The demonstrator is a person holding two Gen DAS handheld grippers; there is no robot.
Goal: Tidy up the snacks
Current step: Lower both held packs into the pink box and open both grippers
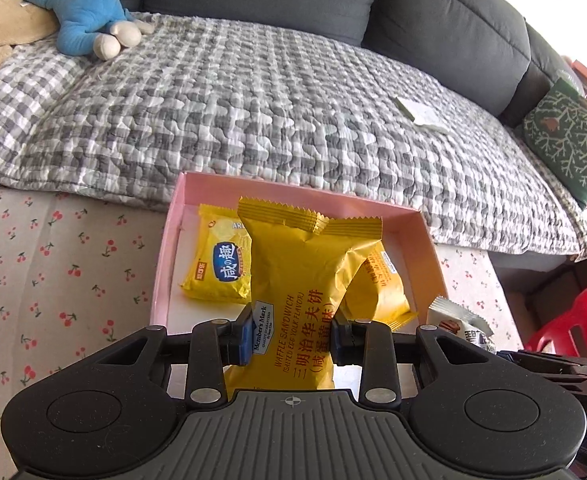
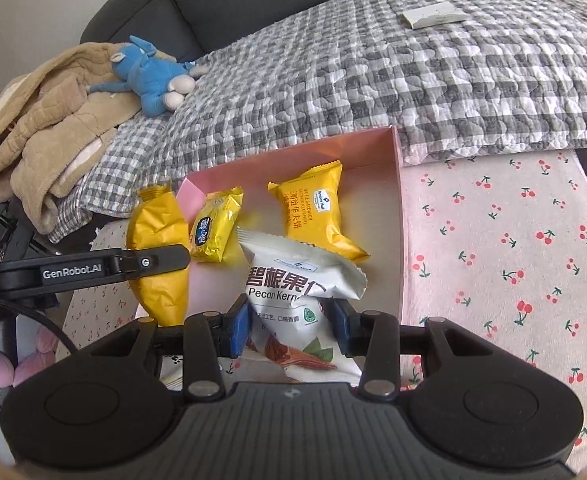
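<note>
**Two held packets poised at the near edge of the pink box, both with their long axes running into it**

The pink box [image 1: 429, 240] lies open on the cherry-print bench [image 1: 53, 260] against the checked sofa cover [image 1: 253, 100], straight ahead of both claws, with a waffle packet and a small cracker packet [image 1: 217, 264] already flat inside. The left claw [image 1: 291, 334] is clamped on a yellow waffle sandwich packet [image 1: 293, 264], which stands on end, crimped top tilted forward over the box. The right claw [image 2: 291, 320] grips a white pecan packet [image 2: 293, 276] by its lower half, its top end likewise aimed into the box. The left claw's packet reaches further over the box; the pecan packet hangs at the near rim.
</note>
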